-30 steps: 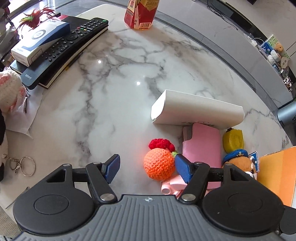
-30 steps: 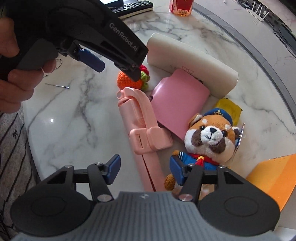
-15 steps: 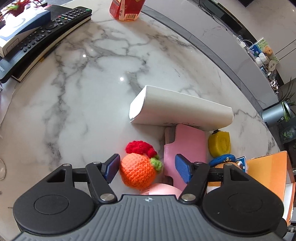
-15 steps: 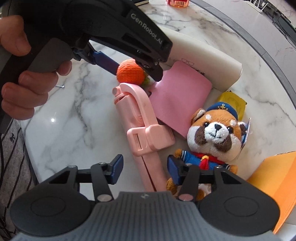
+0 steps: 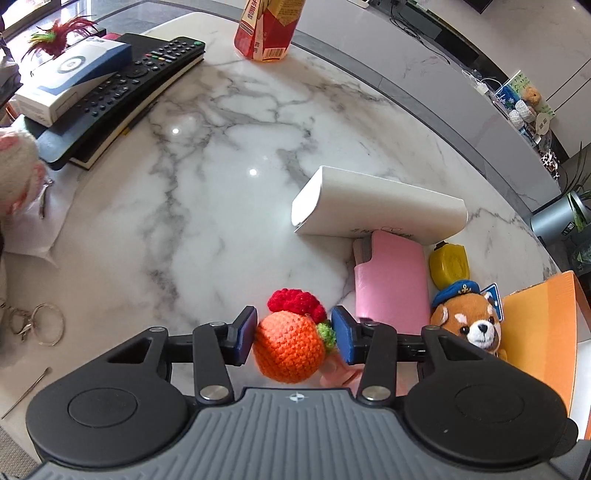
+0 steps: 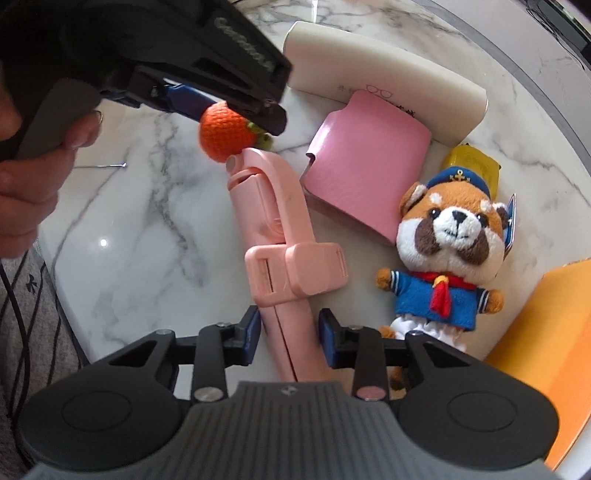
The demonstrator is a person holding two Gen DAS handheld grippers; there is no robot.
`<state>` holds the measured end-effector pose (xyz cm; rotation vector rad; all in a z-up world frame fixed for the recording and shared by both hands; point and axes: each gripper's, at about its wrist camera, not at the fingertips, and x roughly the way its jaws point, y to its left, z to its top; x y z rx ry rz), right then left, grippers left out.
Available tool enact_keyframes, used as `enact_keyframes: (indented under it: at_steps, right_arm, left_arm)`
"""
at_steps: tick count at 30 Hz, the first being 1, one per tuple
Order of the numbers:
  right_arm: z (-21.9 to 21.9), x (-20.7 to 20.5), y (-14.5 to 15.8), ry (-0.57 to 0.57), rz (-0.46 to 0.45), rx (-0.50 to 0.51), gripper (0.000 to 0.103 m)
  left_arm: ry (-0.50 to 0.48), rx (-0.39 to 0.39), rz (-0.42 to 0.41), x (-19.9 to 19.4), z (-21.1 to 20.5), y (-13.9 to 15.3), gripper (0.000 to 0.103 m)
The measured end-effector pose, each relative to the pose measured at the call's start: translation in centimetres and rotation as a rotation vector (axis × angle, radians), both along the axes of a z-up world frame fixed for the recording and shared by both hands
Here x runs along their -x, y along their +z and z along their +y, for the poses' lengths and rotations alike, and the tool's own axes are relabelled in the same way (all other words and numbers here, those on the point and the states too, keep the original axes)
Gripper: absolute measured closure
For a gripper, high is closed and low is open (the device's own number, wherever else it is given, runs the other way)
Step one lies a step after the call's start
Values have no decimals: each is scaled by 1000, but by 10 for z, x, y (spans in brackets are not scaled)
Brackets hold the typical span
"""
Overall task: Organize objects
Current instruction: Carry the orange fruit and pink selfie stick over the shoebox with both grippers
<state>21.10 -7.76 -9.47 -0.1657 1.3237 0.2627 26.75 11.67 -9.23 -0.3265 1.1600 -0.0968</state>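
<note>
An orange crochet ball [image 5: 288, 347] with a red tuft and green leaf sits between the blue pads of my left gripper [image 5: 293, 334]. Its jaws are closing, and both pads press the ball. From the right wrist view the ball [image 6: 225, 133] hangs at the tip of a pink selfie stick [image 6: 280, 229] that lies on the marble table [image 5: 221, 184]. My right gripper [image 6: 290, 336] straddles the stick's handle. Those jaws are closing too, with a thin gap on each side. A red panda plush [image 6: 450, 236] in a sailor suit lies just right of the stick.
A pink card holder [image 6: 365, 162], a white glasses case [image 6: 388, 74] and a yellow item [image 5: 448, 266] lie beyond. An orange box [image 5: 539, 332] stands at the right. A remote [image 5: 122, 96], a white-blue box [image 5: 70, 81], a red carton [image 5: 269, 26] and key rings [image 5: 40, 325] occupy the left and far side.
My left gripper has shifted over the orange ball and its pads have closed onto it. The right gripper's jaws have narrowed around the pink stick's handle.
</note>
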Motion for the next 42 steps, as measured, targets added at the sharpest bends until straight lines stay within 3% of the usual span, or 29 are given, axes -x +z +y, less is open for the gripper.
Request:
enact_keyframes:
  at_steps: [5,9,11,13,18,23,27,31,37,42]
  right_arm:
    - [13,22,2,-101,-2,-24,68]
    - [23,42,2,-164,-2,-24,68]
    - [24,52,2,-219,-22,-36,65]
    - [21,59,2,-293,-50,-60,56]
    - [-4,46,-4,-353,-155,-84,53]
    - [-3,25,-16,-334,-238,-42,52]
    - [1,30,-19,-336,-289,-36,65]
    - [-4,34,-18,-409,-305,-41,67]
    - [-16,41,-9,-511,-267,-201,71]
    - [-14,51,2,-533,-291,-242,73]
  left_arm:
    - [-63,-35,-13,31,7,15,51]
    - [-50,-19,39,49,7,5,51]
    - [-87,-45,46,54,-2,0,51]
    - [-126,-58,22,57,-8,0,51]
    - [-191,81,38,47,-13,-14,51]
    - [-243,-37,-42,49,-25,-4,52]
    - [-250,-33,-47,51,-22,-2,52]
    - [-246,-51,-69,55,-20,3,52]
    - [-221,-75,-106,53,-17,8,52]
    - [-214,-90,-131,53,-15,18,52]
